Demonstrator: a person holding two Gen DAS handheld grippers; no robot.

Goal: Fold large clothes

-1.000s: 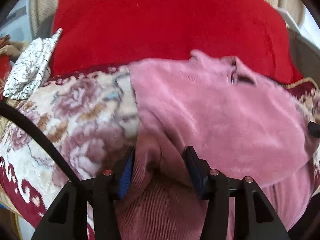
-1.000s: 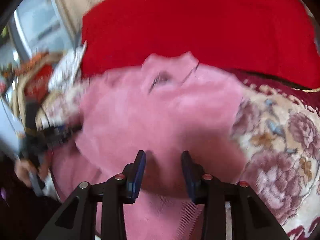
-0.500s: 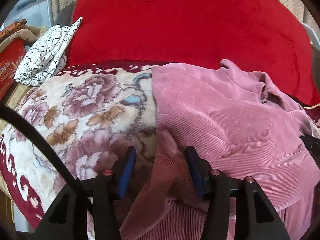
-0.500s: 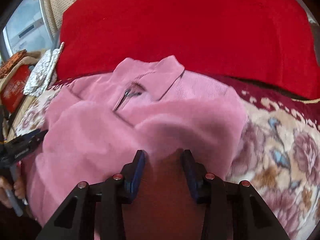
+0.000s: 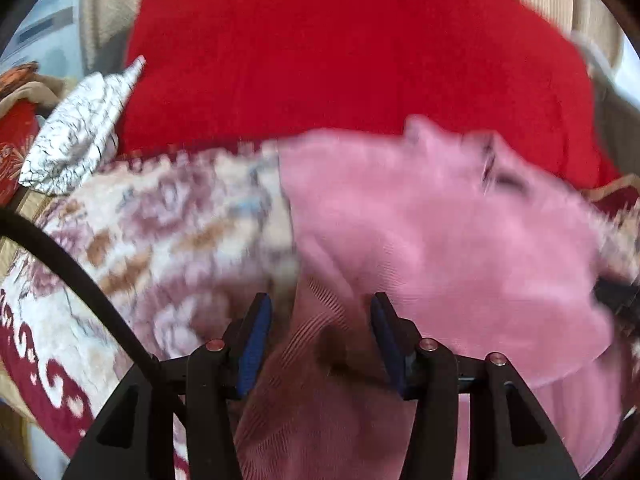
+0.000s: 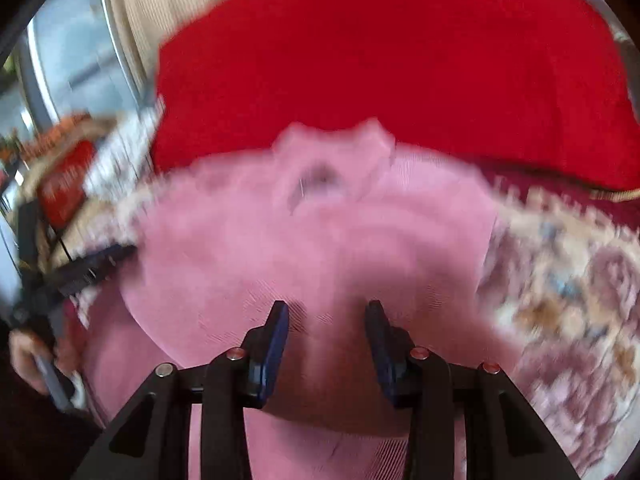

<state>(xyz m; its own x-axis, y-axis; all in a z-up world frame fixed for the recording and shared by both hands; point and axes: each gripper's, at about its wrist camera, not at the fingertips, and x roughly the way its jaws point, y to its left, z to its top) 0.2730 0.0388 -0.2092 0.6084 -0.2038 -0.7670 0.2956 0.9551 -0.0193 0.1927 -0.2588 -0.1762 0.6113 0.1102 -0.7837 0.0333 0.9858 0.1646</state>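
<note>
The pink corduroy garment lies across the middle of both views, collar toward the top, its lower part doubled up over the body; judging by that, one fold is under way and more remain. The ribbed cloth is soft, thick and bunches loosely. The left claw, lower centre, is clamped on a gathered ridge of it; the right claw likewise grips a bunched edge. Beneath lies a plush floral blanket, with a red cushion filling the upper frame.
</note>
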